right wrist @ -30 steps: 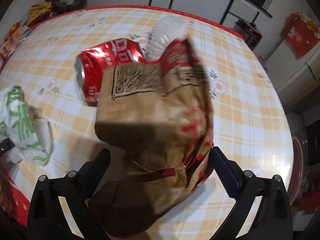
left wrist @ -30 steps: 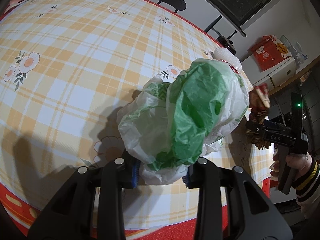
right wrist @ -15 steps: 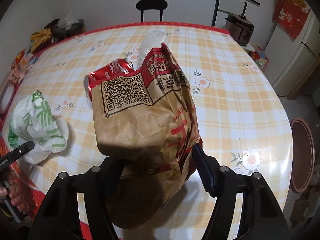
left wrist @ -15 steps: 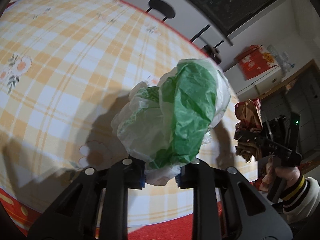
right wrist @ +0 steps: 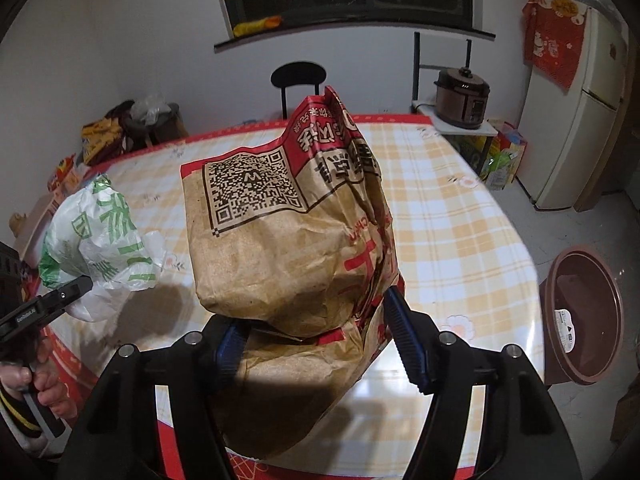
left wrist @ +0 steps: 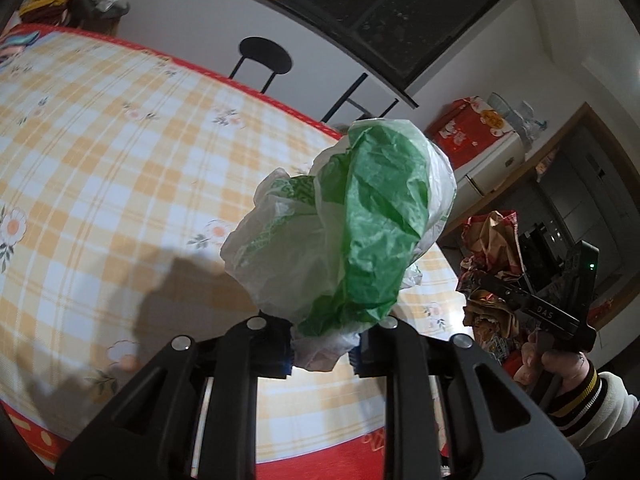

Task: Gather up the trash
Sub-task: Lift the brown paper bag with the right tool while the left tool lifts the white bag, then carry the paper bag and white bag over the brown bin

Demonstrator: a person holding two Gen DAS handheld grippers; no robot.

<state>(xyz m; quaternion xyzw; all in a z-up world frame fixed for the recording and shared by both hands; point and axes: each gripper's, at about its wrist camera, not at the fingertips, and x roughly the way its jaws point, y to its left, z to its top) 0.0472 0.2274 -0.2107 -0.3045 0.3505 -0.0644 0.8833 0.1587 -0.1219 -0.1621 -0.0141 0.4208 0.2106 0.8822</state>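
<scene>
A crumpled green and white plastic bag (left wrist: 352, 216) is clamped by its lower end in the left claw (left wrist: 322, 350) and held above the checked surface (left wrist: 100, 168). A creased brown paper bag (right wrist: 292, 240) is gripped in the right claw (right wrist: 316, 336), also clear of the surface, with a brown bin (right wrist: 580, 316) on the floor nearby.

Crinkled thin plastic bag (left wrist: 360, 220), matt creased brown paper bag (right wrist: 288, 248), glossy tablecloth (right wrist: 460, 220)

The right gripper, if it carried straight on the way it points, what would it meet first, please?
Probably the checked tablecloth. The right gripper, shut on the brown paper bag, tilts down toward it; the bag hides that line, so depth is uncertain.
</scene>
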